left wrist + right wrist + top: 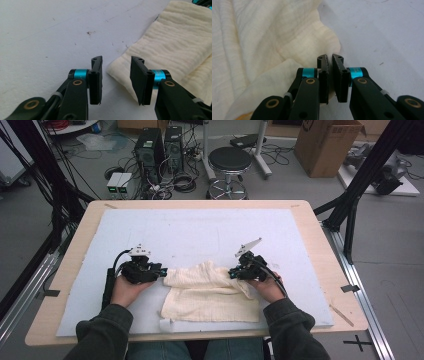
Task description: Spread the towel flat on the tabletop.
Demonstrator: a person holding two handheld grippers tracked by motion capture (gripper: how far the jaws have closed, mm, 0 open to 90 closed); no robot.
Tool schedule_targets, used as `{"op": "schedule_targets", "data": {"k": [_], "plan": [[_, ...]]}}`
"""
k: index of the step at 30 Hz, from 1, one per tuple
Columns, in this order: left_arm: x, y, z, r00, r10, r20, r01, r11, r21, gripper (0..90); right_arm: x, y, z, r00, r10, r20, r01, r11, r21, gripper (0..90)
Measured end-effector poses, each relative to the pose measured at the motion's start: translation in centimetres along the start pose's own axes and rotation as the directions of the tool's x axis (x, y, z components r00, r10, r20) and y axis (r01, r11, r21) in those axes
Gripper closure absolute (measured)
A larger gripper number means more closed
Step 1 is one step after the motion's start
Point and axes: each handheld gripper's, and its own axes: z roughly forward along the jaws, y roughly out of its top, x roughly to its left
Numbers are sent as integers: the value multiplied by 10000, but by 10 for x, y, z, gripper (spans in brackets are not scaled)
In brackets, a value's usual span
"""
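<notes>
Cream cloth (207, 295) lies flat, long axis left-right.

A lab setup here: a wooden surface (320, 250) under a black frame rig (360, 180), computer towers (160, 147) on the floor amid tangled cables (175, 182), a stool (229, 162), a cardboard box (327, 145) behind.

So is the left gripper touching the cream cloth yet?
Apart. In the left gripper view the left gripper stands open, and the cloth corner lies on the mat beyond its pads, which close on nothing.
</notes>
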Motion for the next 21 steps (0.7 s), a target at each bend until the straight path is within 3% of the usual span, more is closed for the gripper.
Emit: {"op": "schedule_targets", "data": {"k": [3,5,9,11,14,18,21], "plan": [[-2,-1,9,10000,39,28,-41,9988,482,604,-3,-5,0,9997,154,-180,-160,9993,-348,846],[-2,-1,11,9998,137,-144,-129,9984,550,629,-4,-6,0,9997,107,-225,-117,9990,-442,847],[-3,-1,12,9993,285,-258,-270,9980,574,750,-4,-6,0,9996,74,-266,-86,9989,-465,850],[-4,-1,13,9994,340,-49,-336,9976,597,838,-4,-6,0,9998,18,-215,-27,9991,-429,851],[-7,0,14,9984,555,-120,-546,9964,644,869,-4,-5,0,9998,-43,-214,34,9990,-448,854],[-8,2,11,9971,662,-382,-648,9972,369,876,-5,-3,-2,9999,-161,-60,157,9983,-563,855],[-3,8,8,9972,405,-630,-409,9991,-62,877,-9,0,-8,9996,-59,265,78,9976,-690,855]]}}
